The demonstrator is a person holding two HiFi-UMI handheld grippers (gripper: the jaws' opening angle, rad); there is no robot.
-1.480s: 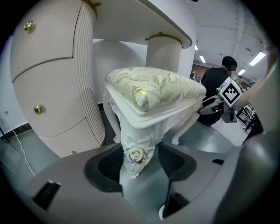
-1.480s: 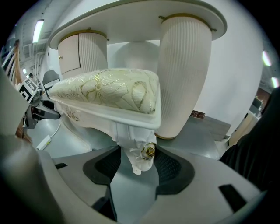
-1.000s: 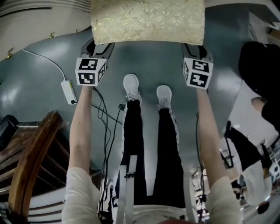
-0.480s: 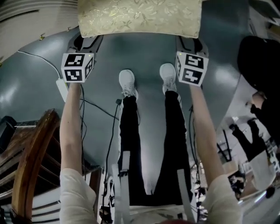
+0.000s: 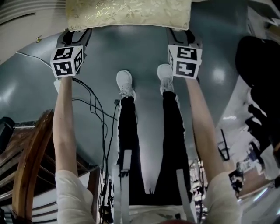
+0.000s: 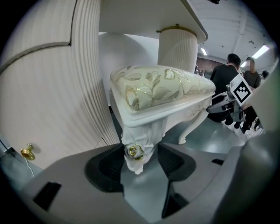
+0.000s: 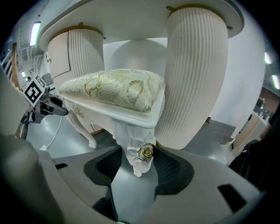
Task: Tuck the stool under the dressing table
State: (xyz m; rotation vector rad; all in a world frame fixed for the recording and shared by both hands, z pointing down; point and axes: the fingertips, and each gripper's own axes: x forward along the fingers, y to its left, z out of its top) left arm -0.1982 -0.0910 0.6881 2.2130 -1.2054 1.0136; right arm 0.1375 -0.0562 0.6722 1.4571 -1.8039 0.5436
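The stool has a gold-patterned cream cushion (image 5: 127, 13) on a white carved frame and stands at the top of the head view. My left gripper (image 5: 72, 38) and right gripper (image 5: 183, 36) reach under its near corners, fingertips hidden by the cushion. In the left gripper view my left gripper (image 6: 138, 159) is shut on a corner leg with a gold rose (image 6: 133, 151). In the right gripper view my right gripper (image 7: 138, 164) is shut on the other near leg (image 7: 142, 153). The dressing table's fluted pedestals (image 7: 192, 74) (image 6: 65, 87) flank the stool, its top (image 7: 131, 17) above.
A dark wooden chair (image 5: 26, 166) stands at the lower left, cables (image 5: 94, 105) trail over the grey floor. The person's white shoes (image 5: 124, 83) are just behind the stool. Someone in black (image 5: 258, 61) stands at the right.
Both grippers and the stool have shifted up the picture, toward the dressing table. The person's feet have stepped forward after them.
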